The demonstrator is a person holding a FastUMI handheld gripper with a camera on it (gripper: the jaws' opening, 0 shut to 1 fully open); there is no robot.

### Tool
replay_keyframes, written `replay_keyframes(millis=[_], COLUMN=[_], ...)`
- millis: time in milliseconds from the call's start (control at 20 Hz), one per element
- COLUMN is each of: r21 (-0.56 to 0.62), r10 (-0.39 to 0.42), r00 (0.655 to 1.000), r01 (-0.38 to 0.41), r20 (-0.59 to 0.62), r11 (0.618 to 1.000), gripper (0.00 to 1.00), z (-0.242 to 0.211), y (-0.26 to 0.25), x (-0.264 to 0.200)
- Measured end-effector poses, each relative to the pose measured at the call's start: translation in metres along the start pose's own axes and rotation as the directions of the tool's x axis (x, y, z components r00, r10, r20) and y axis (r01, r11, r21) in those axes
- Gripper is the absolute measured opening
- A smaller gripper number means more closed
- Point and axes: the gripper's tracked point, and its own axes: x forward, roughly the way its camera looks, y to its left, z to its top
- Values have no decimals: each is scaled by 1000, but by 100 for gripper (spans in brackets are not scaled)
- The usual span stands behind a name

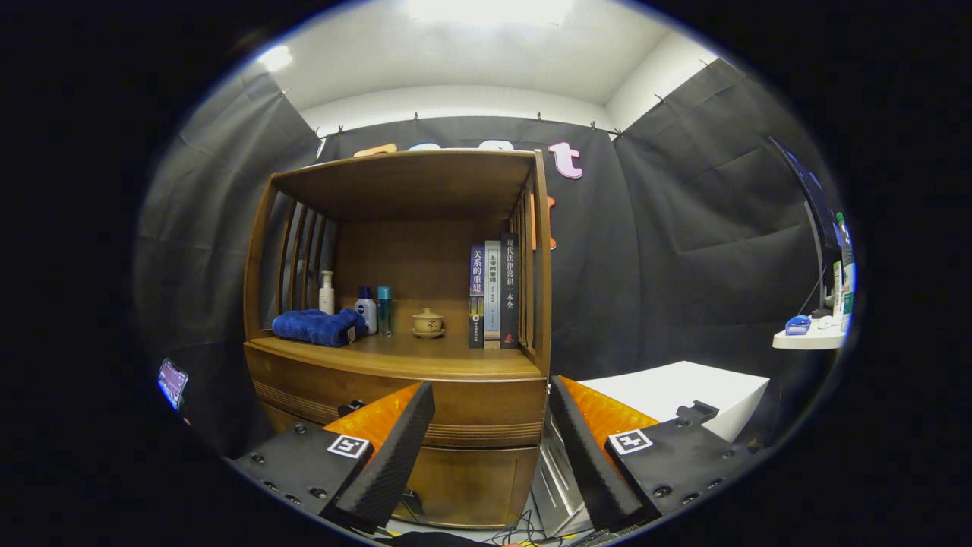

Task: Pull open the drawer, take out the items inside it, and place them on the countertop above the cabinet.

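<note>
A brown wooden cabinet point(486, 463) stands ahead, with a closed drawer point(471, 406) under its countertop point(425, 357). A small dark knob point(351, 408) on the drawer front shows just left of the left finger. My gripper point(492, 414) is open and empty, its fingers spread in front of the drawer front, a short way off it. The drawer's contents are hidden.
On the countertop lie a folded blue towel point(317, 327), three bottles point(366, 310), a small lidded clay pot point(428, 324) and upright books point(493, 296), under a wooden shelf roof. A white box point(683, 391) stands right of the cabinet. A side shelf point(811, 338) with small items sits far right.
</note>
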Motion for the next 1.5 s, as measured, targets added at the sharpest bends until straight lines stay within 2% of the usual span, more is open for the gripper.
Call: replay_keyframes(millis=[450,750,900,1050,1200,1500], r21=[16,-35,-41,-64,-37,71], r10=[-19,-48,-29,54,126,151], r00=[1000,998,998,995,986,987], r01=[19,49,31,-48,-123,-155], r20=[19,47,59,88,113,59], r11=[1000,998,999,997,992,985], gripper=[98,98,98,98,98,98], z=[6,15,26,44,58,28], y=[-5,-5,18,65,117,184], x=[-2,0,8,27,47,90])
